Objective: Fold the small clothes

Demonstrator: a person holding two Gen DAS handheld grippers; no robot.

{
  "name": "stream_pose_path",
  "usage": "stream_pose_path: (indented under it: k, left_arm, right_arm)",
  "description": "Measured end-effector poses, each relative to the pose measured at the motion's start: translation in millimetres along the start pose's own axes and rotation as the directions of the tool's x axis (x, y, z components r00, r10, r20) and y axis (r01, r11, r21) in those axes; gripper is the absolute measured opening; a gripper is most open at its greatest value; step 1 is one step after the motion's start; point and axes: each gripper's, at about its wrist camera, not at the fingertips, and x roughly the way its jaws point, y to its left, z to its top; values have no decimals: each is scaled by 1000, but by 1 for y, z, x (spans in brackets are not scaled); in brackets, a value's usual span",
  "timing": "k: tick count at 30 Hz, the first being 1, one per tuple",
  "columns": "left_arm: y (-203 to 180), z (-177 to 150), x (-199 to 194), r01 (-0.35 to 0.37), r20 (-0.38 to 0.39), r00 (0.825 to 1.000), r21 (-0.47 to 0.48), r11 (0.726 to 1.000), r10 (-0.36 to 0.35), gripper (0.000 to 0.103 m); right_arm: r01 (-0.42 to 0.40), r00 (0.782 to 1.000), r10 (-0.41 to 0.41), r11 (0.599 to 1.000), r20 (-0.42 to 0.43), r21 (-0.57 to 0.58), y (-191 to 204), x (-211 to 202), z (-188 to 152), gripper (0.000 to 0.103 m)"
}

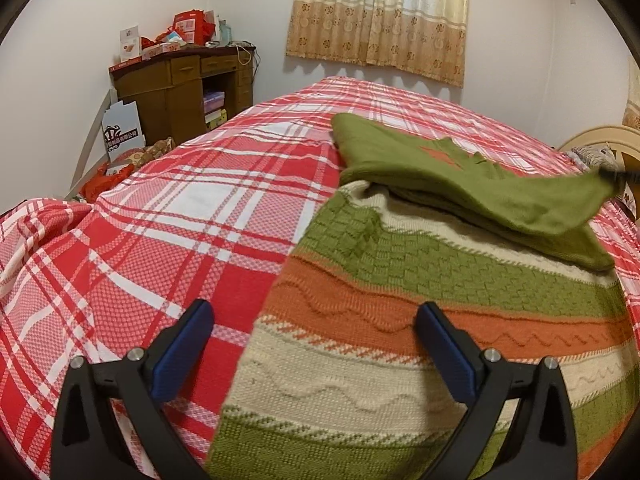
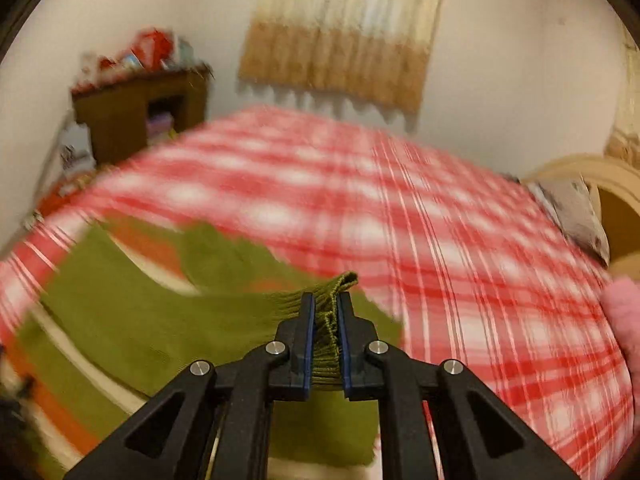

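A small knit sweater [image 1: 420, 312] with green, orange and cream stripes lies flat on the bed. Its green sleeve [image 1: 460, 176] is lifted and stretched to the right, across the sweater body. My left gripper [image 1: 316, 328] is open and empty, low over the sweater's left edge. My right gripper [image 2: 325, 312] is shut on the ribbed cuff of the green sleeve [image 2: 334, 296] and holds it above the bed; its tip shows in the left wrist view [image 1: 616, 176]. The right wrist view is blurred by motion.
The bed has a red and white plaid cover [image 1: 192, 208]. A brown desk [image 1: 180, 88] with boxes stands at the far left corner. A cream headboard [image 2: 592, 184] and a pillow [image 2: 576, 212] are at the right. A curtain [image 1: 380, 16] hangs behind.
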Motion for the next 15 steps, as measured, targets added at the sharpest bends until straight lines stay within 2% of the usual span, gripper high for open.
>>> stream_pose_path:
  k: [3, 6, 9, 11, 12, 13, 15]
  left_arm:
    - [0, 0, 0, 0, 0, 1000, 0, 1000, 0, 103]
    - [1, 0, 0, -1, -1, 1000, 1, 1000, 1, 103]
    - [0, 0, 0, -2, 0, 1000, 1, 1000, 2, 103]
    - [0, 0, 0, -5, 0, 1000, 3, 1000, 5, 103]
    - [0, 0, -1, -6, 0, 1000, 4, 1000, 6, 103]
    - [0, 0, -1, -7, 0, 1000, 4, 1000, 7, 103]
    - [0, 0, -1, -7, 0, 1000, 4, 1000, 7, 103]
  right_arm:
    - [-9, 997, 12, 999, -77, 41, -11, 30, -31, 10]
    - [75, 979, -68, 997, -192, 31, -20, 54, -56, 11]
    - [105, 980, -86, 990, -181, 97, -38, 42, -64, 19]
    - [232, 964, -199, 955, -177, 185, -61, 24, -64, 20]
    - [255, 962, -220, 936, -162, 243, -71, 13, -64, 20]
    - [213, 975, -184, 933, -125, 290, -76, 2, -63, 20]
    - [111, 993, -92, 949, -79, 294, -70, -10, -60, 21]
